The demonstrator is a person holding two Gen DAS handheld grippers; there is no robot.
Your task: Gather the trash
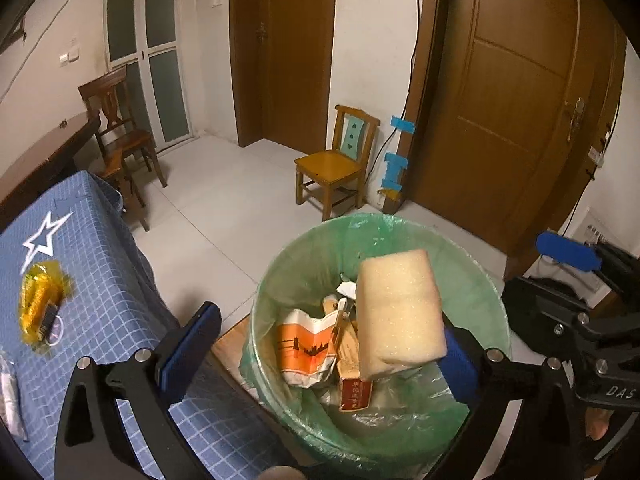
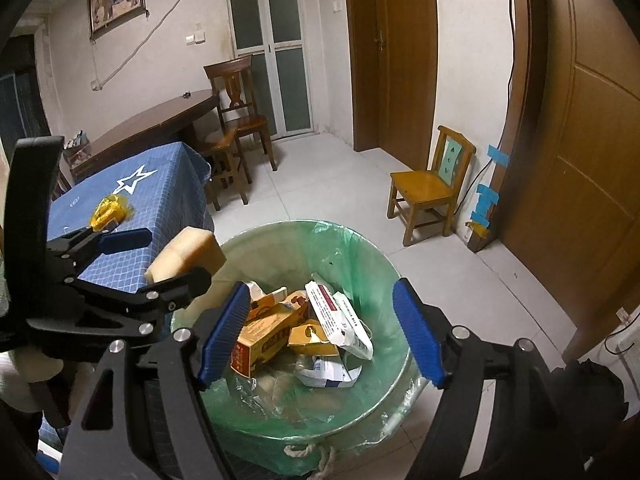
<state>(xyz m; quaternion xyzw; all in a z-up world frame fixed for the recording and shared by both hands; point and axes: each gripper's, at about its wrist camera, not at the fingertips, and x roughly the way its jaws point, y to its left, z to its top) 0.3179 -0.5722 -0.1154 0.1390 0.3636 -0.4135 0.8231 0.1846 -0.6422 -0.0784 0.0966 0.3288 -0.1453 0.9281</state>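
At the left of the left wrist frame, a yellow wrapper [image 1: 40, 304] lies on the blue tabletop [image 1: 104, 280]. Lower centre, the left gripper [image 1: 324, 350] has its fingers spread wide, a foam block [image 1: 398, 312] against the right one, above the green-lined bin [image 1: 304, 256]. The right gripper [image 2: 320, 336] is open, empty, over the bin.

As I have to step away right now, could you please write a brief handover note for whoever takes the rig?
Left gripper: jaws wide open over the bin; the foam block is between them against one pad, the other pad clear of it, so it is not gripped.
Right gripper: jaws open and empty, above the bin.
Done: boxes and wrappers already lie in the green-lined bin.
Left: make sure the foam block ends up in the bin, then fetch the yellow packet from the blue tablecloth.
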